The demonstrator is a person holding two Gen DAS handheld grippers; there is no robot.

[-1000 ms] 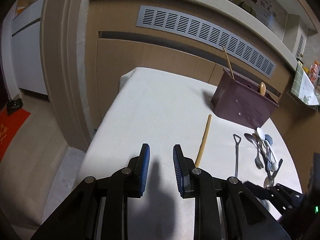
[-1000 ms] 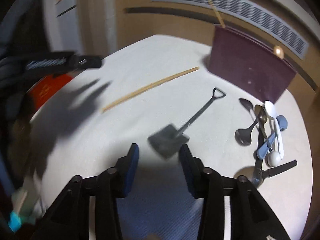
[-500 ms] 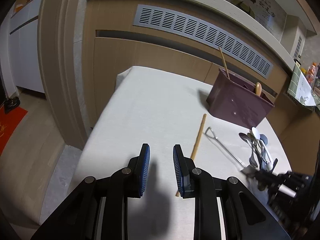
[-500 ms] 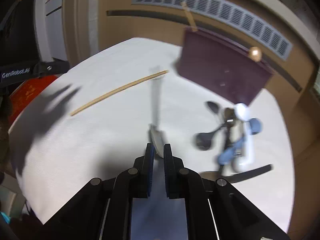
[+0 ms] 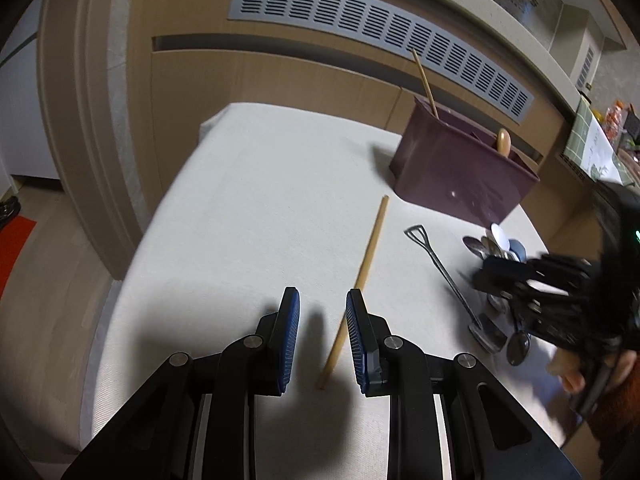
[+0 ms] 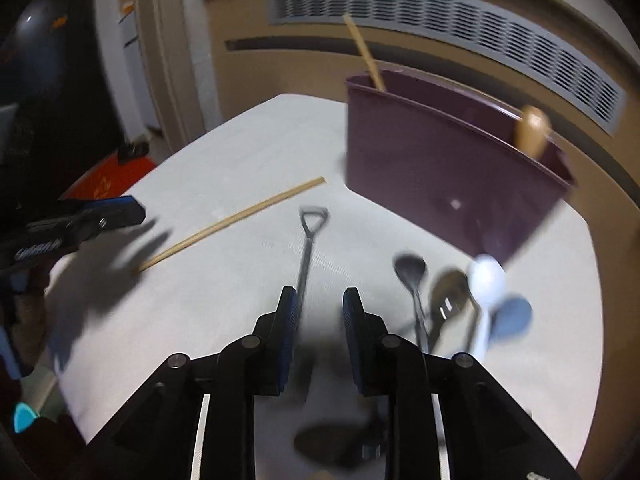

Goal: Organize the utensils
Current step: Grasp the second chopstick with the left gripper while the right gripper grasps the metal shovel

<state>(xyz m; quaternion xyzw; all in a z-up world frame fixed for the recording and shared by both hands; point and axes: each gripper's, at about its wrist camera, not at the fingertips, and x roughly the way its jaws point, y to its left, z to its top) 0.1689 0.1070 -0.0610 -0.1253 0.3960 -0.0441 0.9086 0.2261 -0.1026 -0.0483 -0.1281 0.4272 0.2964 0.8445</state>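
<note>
1. While both tools sit low over the white-clothed table (image 5: pixel 256 208), the left gripper (image 5: pixel 322 344) hovers with its jaws parted and holding nothing; the near end of a loose wooden chopstick (image 5: pixel 366 264) lies on the cloth between its blue pads (image 5: pixel 289 344), apparently lined up for a pinch.
2. On the side of that chopstick away from the left gripper, the right gripper (image 6: pixel 318 340) also stands with jaws apart and empty. A small shovel-shaped metal spoon (image 6: pixel 306 248) lies flat on the cloth, its shaft running past the inner edge of the left-hand pad and its looped handle pointing toward the holder. Blur makes it unclear whether the pad touches it.
3. Beyond the shovel spoon from the chopstick, a heap of spoons (image 6: pixel 460 300) lies crossed and overlapping, among them dark metal ones, a white one and a blue one. None is sorted yet.
4. Past the far tip of the chopstick stands the purple utensil holder (image 6: pixel 440 168), upright at the back of the table. It is the likely destination: 1 chopstick (image 6: pixel 364 52) already leans out of its end nearest the loose one, and a wooden handle (image 6: pixel 531 130) pokes up at the other end.
5. Judged from this layout, the sorting is at an early stage, and the thin stick lying flat may slip from a shallow grip.
</note>
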